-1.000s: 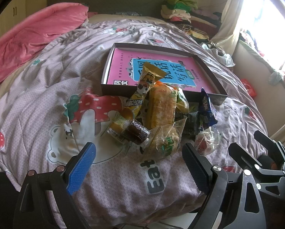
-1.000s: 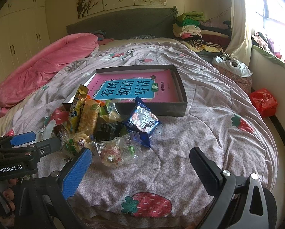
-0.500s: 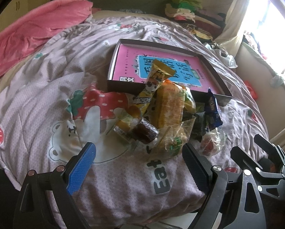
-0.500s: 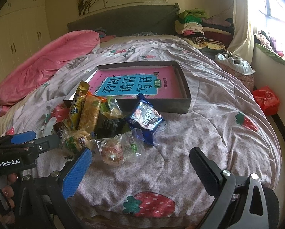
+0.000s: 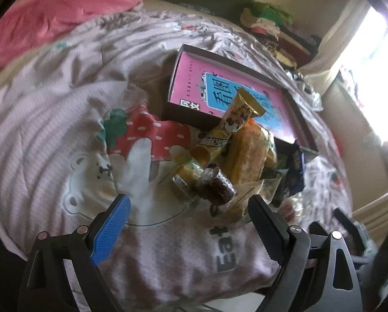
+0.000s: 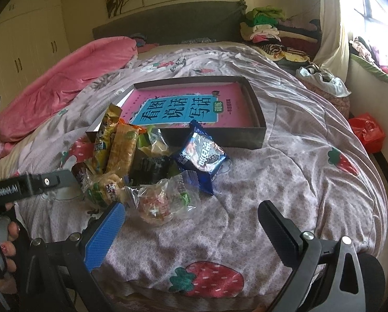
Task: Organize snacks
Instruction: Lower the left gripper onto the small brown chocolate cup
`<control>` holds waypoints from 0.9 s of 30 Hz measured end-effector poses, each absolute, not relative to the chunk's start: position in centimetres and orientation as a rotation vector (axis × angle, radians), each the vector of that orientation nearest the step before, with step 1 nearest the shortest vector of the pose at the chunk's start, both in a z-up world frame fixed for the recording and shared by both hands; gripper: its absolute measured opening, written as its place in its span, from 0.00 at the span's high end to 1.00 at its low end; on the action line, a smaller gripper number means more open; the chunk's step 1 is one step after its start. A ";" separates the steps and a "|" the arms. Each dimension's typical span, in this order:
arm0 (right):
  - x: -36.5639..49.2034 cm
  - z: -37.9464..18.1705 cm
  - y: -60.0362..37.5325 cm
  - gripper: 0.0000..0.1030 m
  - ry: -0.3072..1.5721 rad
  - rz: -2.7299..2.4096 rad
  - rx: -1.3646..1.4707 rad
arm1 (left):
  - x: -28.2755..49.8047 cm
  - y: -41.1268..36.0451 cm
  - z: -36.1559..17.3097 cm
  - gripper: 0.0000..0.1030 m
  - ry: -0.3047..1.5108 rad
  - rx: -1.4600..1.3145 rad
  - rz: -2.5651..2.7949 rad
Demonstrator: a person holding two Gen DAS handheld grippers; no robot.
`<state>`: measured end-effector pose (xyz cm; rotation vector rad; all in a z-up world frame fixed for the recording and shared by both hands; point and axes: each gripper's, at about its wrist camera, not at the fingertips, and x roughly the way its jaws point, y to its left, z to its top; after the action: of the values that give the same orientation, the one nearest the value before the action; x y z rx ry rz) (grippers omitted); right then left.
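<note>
A heap of snacks [image 6: 152, 171] lies on the bed's quilt [image 6: 285, 182], pressed against the near wall of a shallow dark box [image 6: 256, 119] that holds a pink and blue book [image 6: 183, 109]. Taking the box as the mark: a tall yellow wrapper [image 6: 106, 135] and an orange packet [image 6: 123, 150] lean on its near left corner, with their tops overlapping the rim in the left wrist view. A blue cookie pack [image 6: 201, 156] rests against the middle of its near wall, and a black packet [image 6: 149, 166] lies just in front of that. Nearer the cameras than the box sit a clear bag of red sweets [image 6: 157, 205], a green-and-white bag [image 6: 105, 189] and a small dark-wrapped cake [image 5: 217, 187].

The left gripper [image 5: 191, 223] hovers low at the near edge of the heap, jaws spread wide and empty, the dark cake just ahead between them. The right gripper [image 6: 191, 223] hangs over bare quilt in front of the box, jaws likewise wide apart and holding nothing, its blue pad beside the sweets bag. A pink duvet [image 6: 63, 83] lies left of the box; folded clothes [image 6: 266, 23] are piled beyond it.
</note>
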<state>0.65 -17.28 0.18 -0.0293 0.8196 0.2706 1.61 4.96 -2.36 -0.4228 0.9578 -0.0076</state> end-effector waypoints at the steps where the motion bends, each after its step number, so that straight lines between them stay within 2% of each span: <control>1: 0.7 0.1 -17.2 0.00 0.822 0.272 -0.030 | 1.7 5.1 -2.4 0.11 0.963 -0.453 -0.022; 6: 0.9 -0.1 -17.0 0.00 0.828 0.271 -0.035 | 2.3 5.1 -2.8 0.12 0.987 -0.575 -0.083; 12: 1.1 -0.3 -16.9 0.00 0.829 0.270 -0.036 | 3.2 5.2 -3.2 0.22 1.013 -0.648 -0.094; 14: 1.1 -0.4 -17.0 0.00 0.828 0.267 -0.038 | 3.6 5.3 -3.3 0.30 1.023 -0.663 -0.096; 18: 1.4 -0.6 -17.0 0.00 0.830 0.264 -0.042 | 4.2 5.3 -3.6 0.34 1.041 -0.674 -0.087; 20: 1.5 -0.7 -17.0 0.00 0.833 0.262 -0.044 | 4.6 5.3 -3.8 0.46 1.053 -0.690 -0.099; 27: 2.3 -1.3 -16.4 0.00 0.855 0.276 -0.063 | 5.0 4.9 -3.8 0.53 1.063 -0.697 -0.094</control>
<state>2.32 -16.40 -1.34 -0.0629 0.8547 0.2757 4.96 4.95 -3.80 -0.6970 1.0629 -0.0943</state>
